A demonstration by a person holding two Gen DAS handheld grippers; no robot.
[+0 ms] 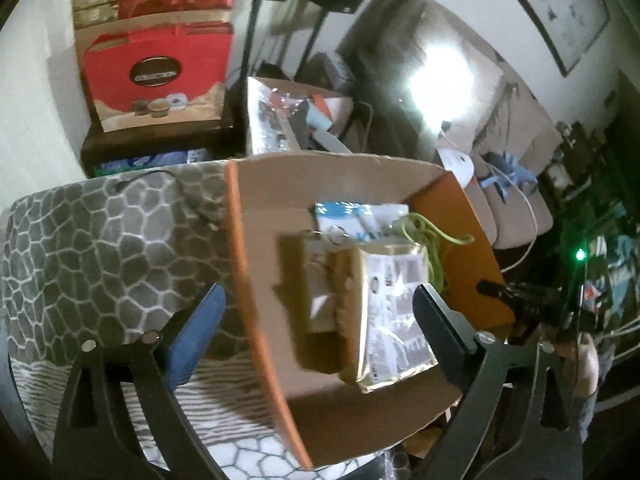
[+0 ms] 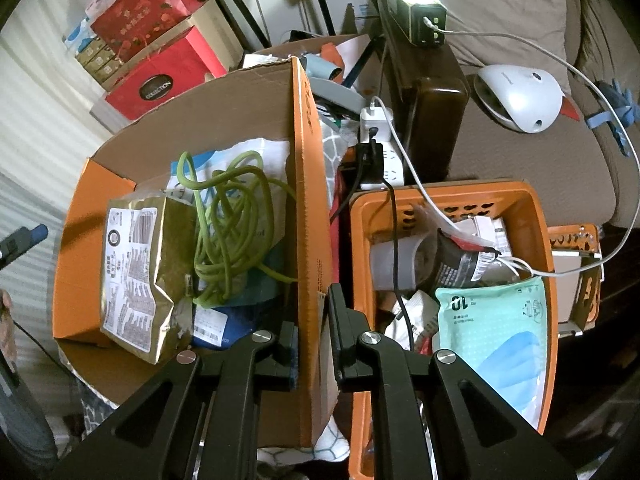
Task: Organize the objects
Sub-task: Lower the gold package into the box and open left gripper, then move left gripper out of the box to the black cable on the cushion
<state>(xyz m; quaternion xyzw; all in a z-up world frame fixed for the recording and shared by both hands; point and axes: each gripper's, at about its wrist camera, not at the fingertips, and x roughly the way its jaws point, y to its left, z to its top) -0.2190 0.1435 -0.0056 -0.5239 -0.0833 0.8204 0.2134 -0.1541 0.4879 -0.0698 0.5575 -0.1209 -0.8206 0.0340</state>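
inside the cardboard box my right gripper pinches the stiff wall, my left gripper gapes empty over the light, crinkly gold packet, best grabbed by its edge.

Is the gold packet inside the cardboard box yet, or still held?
Inside. The gold packet lies in the cardboard box beside the green cord; the left gripper hangs open above it.

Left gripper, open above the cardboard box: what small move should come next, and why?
Probably lift the left gripper clear and turn it toward another loose item. It is open and empty, the gold packet already lies in the box, and the right gripper is shut on the box wall, steadying it.
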